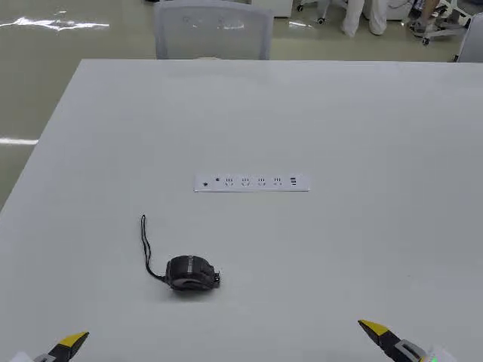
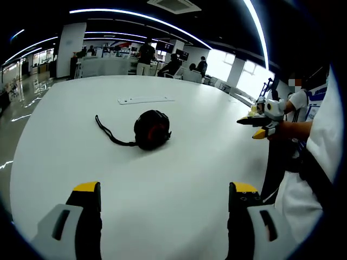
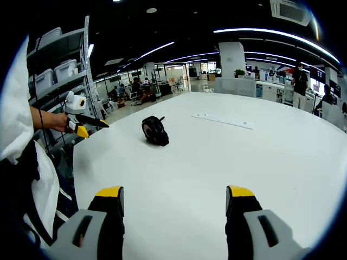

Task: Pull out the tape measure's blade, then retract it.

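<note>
A black tape measure with a black wrist cord lies on the white table, blade fully inside. It sits ahead of my left gripper as a dark round case, and further off from my right gripper as a small case. Both grippers stand open with nothing between their yellow-tipped jaws, near the table's front edge. In the head view the left tip is at the bottom left, the right tip at the bottom right.
A white power strip is set into the table beyond the tape measure. A grey chair stands at the far edge. People sit and stand in the background of the room.
</note>
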Action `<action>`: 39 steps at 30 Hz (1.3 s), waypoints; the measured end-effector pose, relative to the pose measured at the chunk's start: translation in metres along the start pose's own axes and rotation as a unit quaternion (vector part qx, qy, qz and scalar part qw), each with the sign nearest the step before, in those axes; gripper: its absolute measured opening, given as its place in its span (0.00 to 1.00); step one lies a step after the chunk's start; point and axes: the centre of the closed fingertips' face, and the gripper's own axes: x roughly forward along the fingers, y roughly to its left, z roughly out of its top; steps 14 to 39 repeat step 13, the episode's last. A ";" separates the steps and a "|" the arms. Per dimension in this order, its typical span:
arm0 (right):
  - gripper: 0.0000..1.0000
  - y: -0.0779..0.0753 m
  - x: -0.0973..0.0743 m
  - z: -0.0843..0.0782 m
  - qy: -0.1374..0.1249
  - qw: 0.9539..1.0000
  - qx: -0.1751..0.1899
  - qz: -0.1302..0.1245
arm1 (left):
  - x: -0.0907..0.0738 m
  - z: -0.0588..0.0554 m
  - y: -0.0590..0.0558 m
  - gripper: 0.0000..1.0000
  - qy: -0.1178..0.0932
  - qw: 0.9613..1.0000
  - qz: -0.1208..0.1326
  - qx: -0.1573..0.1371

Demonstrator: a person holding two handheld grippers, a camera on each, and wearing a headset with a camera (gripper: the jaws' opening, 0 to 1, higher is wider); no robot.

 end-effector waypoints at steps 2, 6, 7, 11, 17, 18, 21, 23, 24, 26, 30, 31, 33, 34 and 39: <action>0.77 0.000 0.000 0.001 -0.002 1.000 0.000 0.000 | 0.000 -0.001 0.000 0.98 0.002 1.000 0.000 0.000; 0.77 0.000 0.000 0.001 -0.001 1.000 0.000 0.000 | 0.000 -0.001 -0.002 0.97 0.001 1.000 -0.001 -0.002; 0.77 0.000 0.000 0.001 -0.001 1.000 0.001 0.000 | 0.000 -0.001 -0.002 0.98 0.002 1.000 0.000 0.000; 0.77 0.000 0.001 0.000 -0.002 1.000 0.002 0.001 | 0.000 0.000 -0.003 0.97 0.001 1.000 0.000 0.000; 0.77 0.000 0.002 0.000 -0.002 1.000 0.003 0.002 | 0.000 -0.001 -0.002 0.97 0.000 1.000 0.000 -0.001; 0.77 0.000 0.002 0.000 -0.002 1.000 0.003 0.002 | 0.000 -0.001 -0.002 0.97 0.000 1.000 0.000 -0.001; 0.77 0.000 0.002 0.000 -0.002 1.000 0.003 0.002 | 0.000 -0.001 -0.002 0.97 0.000 1.000 0.000 -0.001; 0.77 0.000 0.002 0.000 -0.002 1.000 0.003 0.002 | 0.000 -0.001 -0.002 0.97 0.000 1.000 0.000 -0.001; 0.77 0.000 0.002 0.000 -0.002 1.000 0.003 0.002 | 0.000 -0.001 -0.002 0.97 0.000 1.000 0.000 -0.001; 0.77 0.000 0.002 0.000 -0.002 1.000 0.003 0.002 | 0.000 -0.001 -0.002 0.97 0.000 1.000 0.000 -0.001; 0.77 0.000 0.002 0.000 -0.002 1.000 0.003 0.002 | 0.000 -0.001 -0.002 0.97 0.000 1.000 0.000 -0.001; 0.77 0.000 0.002 0.000 -0.002 1.000 0.003 0.002 | 0.000 -0.001 -0.002 0.97 0.000 1.000 0.000 -0.001; 0.77 0.000 0.002 0.000 -0.002 1.000 0.003 0.002 | 0.000 -0.001 -0.002 0.97 0.000 1.000 0.000 -0.001; 0.77 0.000 0.002 0.000 -0.002 1.000 0.003 0.002 | 0.000 -0.001 -0.002 0.97 0.000 1.000 0.000 -0.001; 0.77 0.000 0.002 0.000 -0.002 1.000 0.003 0.002 | 0.000 -0.001 -0.002 0.97 0.000 1.000 0.000 -0.001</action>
